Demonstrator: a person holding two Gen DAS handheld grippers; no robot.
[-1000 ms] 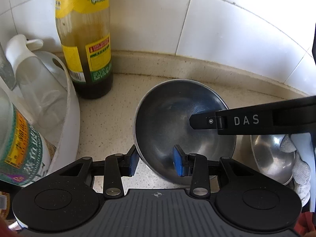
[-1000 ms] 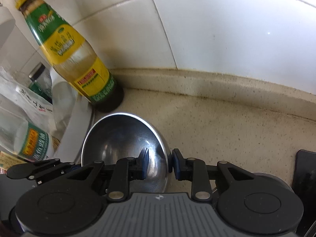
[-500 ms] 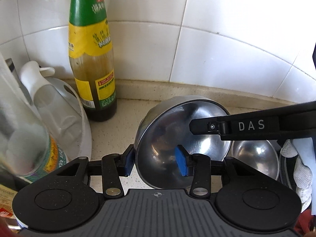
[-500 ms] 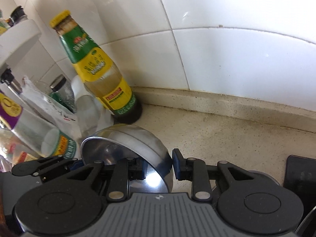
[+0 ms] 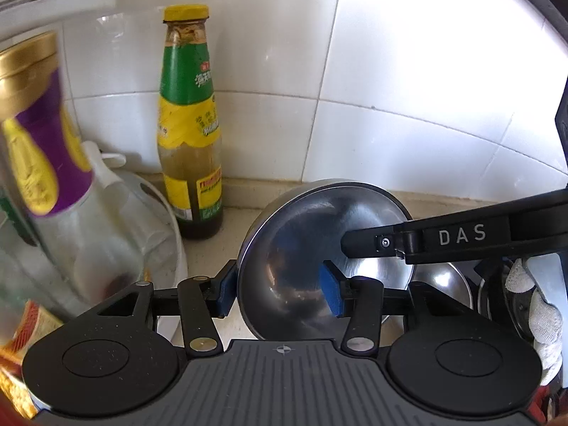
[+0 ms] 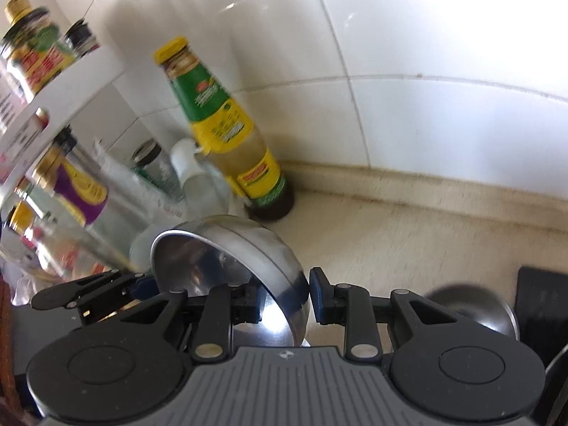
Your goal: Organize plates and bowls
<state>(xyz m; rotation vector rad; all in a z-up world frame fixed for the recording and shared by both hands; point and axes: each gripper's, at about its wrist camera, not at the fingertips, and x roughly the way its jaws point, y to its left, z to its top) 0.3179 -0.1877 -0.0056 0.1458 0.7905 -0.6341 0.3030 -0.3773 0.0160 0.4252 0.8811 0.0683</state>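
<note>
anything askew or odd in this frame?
Yes: the shiny steel bowl is tipped steeply on edge, pinched at its rim by both the left gripper and right gripper. Nothing looks spilled or damaged.

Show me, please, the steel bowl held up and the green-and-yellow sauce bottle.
Round steel bowl (image 5: 305, 248), left wrist view: inner wall.
Green-and-yellow sauce bottle (image 5: 188, 106), left wrist view: upper label.
</note>
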